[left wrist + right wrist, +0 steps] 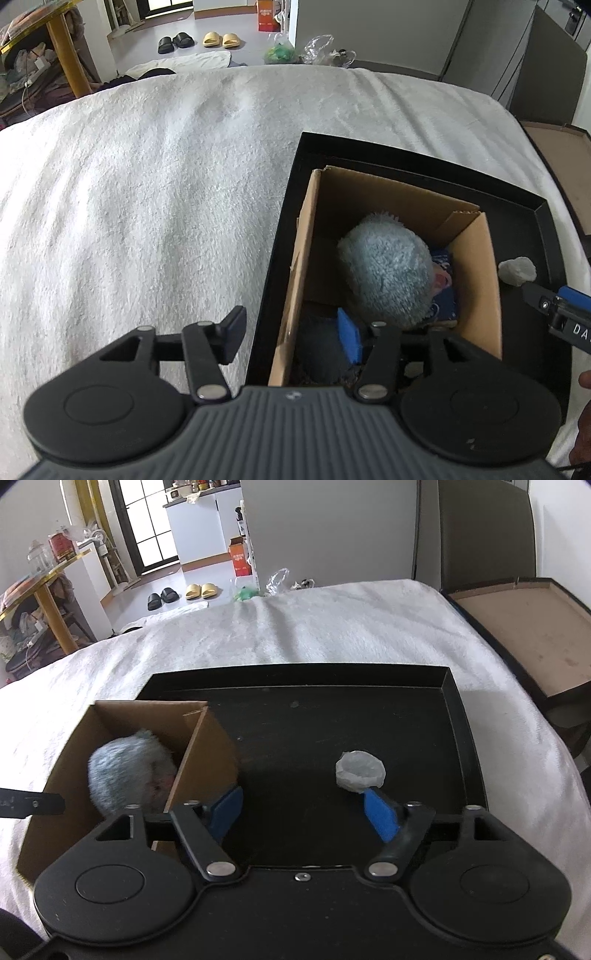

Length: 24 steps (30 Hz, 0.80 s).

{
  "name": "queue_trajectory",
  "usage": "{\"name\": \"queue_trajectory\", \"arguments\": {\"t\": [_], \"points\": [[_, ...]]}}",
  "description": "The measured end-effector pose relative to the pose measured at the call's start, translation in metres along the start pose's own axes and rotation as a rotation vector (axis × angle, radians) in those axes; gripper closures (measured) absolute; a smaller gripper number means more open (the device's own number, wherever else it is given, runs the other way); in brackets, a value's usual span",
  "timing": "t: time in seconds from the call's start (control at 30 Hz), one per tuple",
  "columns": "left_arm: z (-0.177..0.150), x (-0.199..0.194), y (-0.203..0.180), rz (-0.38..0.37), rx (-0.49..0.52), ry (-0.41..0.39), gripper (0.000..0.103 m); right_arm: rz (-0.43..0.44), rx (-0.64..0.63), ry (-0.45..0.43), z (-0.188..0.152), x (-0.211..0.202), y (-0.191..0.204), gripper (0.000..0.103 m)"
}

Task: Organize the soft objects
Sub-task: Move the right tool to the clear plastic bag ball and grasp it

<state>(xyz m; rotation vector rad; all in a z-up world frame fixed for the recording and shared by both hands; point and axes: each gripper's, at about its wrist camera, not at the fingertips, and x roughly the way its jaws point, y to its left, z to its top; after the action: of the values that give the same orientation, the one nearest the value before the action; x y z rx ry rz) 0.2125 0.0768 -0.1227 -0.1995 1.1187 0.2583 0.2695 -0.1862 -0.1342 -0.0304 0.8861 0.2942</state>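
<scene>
A cardboard box (476,258) stands in a black tray (369,147) on a white blanket. A fluffy pale-blue soft toy (388,269) and dark blue cloth lie inside the box. The box (207,753) and toy (122,768) also show in the right wrist view. A small crumpled white wad (360,770) lies on the tray floor (314,720), also seen in the left wrist view (517,270). My left gripper (291,332) is open, straddling the box's left wall. My right gripper (303,812) is open and empty, its right fingertip (380,812) just next to the wad.
The white blanket (147,184) covers the surface around the tray. A second dark shallow box with a brown bottom (535,635) sits off the right edge. Slippers (221,38), bags and a yellow-legged table (66,55) stand on the floor beyond.
</scene>
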Motion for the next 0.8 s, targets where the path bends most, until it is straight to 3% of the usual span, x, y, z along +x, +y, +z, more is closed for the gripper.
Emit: {"name": "queue_trajectory", "arguments": {"t": [0.27,0.6,0.67,0.7,0.73,0.8], "points": [[0.008,0.022,-0.015,0.057,0.047,0.027,0.049,-0.012,0.059,-0.014,-0.006,0.038,-0.028,0.021],[0.015,0.039,-0.022,0.115,0.06,0.058,0.047,-0.009,0.068,-0.033,-0.009,0.072,-0.04,0.032],[0.015,0.038,-0.024,0.117,0.065,0.059,0.047,-0.016,0.063,-0.047,-0.008,0.074,-0.04,0.039],[0.015,0.038,-0.025,0.117,0.067,0.059,0.047,-0.014,0.066,-0.05,-0.007,0.075,-0.043,0.052],[0.015,0.039,-0.025,0.12,0.069,0.06,0.047,-0.007,0.074,-0.046,-0.007,0.076,-0.045,0.059],[0.014,0.039,-0.026,0.124,0.071,0.061,0.047,0.012,0.098,-0.041,-0.007,0.077,-0.049,0.06]]}}
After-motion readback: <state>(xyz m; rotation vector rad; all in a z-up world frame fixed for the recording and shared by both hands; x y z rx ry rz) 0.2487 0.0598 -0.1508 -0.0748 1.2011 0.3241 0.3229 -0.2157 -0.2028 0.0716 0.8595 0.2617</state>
